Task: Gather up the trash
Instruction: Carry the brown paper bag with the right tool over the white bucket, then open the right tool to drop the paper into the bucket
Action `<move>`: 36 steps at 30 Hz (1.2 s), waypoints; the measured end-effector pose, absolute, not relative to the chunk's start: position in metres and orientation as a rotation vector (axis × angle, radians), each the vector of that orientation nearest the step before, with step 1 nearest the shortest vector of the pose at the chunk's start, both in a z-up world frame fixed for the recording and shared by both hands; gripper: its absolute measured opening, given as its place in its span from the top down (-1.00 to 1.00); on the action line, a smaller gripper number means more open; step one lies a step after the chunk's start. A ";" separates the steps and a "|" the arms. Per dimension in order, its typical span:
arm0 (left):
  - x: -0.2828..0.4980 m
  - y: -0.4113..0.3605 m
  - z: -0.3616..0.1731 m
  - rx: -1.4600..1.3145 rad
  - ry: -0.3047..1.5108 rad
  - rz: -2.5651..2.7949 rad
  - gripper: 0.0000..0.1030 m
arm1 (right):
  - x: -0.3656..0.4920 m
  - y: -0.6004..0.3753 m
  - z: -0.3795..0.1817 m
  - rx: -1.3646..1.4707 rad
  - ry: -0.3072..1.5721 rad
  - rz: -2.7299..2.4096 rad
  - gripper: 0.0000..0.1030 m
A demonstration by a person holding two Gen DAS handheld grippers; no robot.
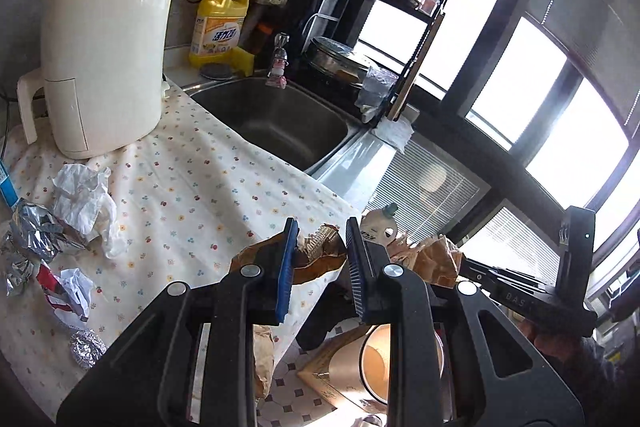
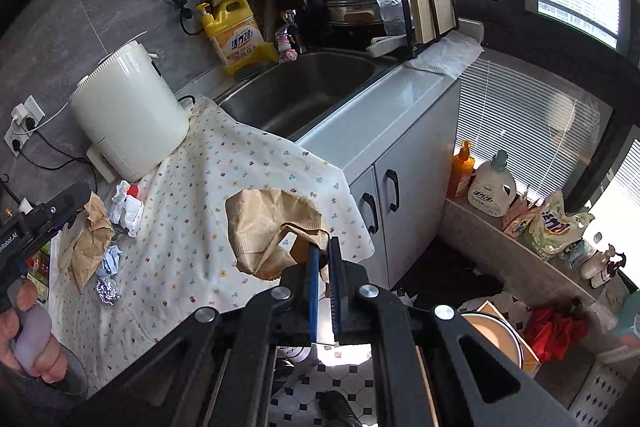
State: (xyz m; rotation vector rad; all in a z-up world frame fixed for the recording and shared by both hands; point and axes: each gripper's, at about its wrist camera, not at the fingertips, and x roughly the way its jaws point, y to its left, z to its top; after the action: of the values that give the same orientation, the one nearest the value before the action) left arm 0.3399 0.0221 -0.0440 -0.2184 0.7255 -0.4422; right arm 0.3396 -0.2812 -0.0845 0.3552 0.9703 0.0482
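The right tongs (image 2: 325, 263) pinch the crumpled brown paper bag (image 2: 268, 227), held over the floral-cloth table (image 2: 192, 211) edge. The left tongs (image 1: 322, 263) stand spread beside it. Light, soft, tearable: grip folded rim.

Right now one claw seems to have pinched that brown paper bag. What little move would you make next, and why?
Probably bring the left gripper in on the other side of the brown paper bag and pull its mouth open. The right gripper pinches only one edge, so the bag sags, while crumpled paper and a foil ball wait on the cloth.
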 end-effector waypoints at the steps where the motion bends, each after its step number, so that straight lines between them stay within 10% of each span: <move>1: 0.338 0.011 -0.044 -0.211 0.727 -0.455 0.53 | 0.335 -0.291 -0.088 0.360 0.986 0.040 0.88; 22: 0.259 -0.164 -0.114 -0.254 0.888 -0.390 0.52 | 0.250 -0.417 -0.176 0.276 1.298 0.171 0.80; 26: 0.245 -0.189 -0.133 -0.263 0.911 -0.393 0.53 | 0.231 -0.434 -0.185 0.248 1.283 0.184 -0.35; 36: 0.229 -0.245 -0.167 -0.284 0.986 -0.449 0.49 | 0.210 -0.496 -0.173 0.260 1.237 0.089 -0.30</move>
State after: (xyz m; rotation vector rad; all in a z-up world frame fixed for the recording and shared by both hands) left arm 0.2286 -0.2454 -0.1666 -0.2835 0.9864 -0.4493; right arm 0.2102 -0.4960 -0.1730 0.2604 1.2368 0.0892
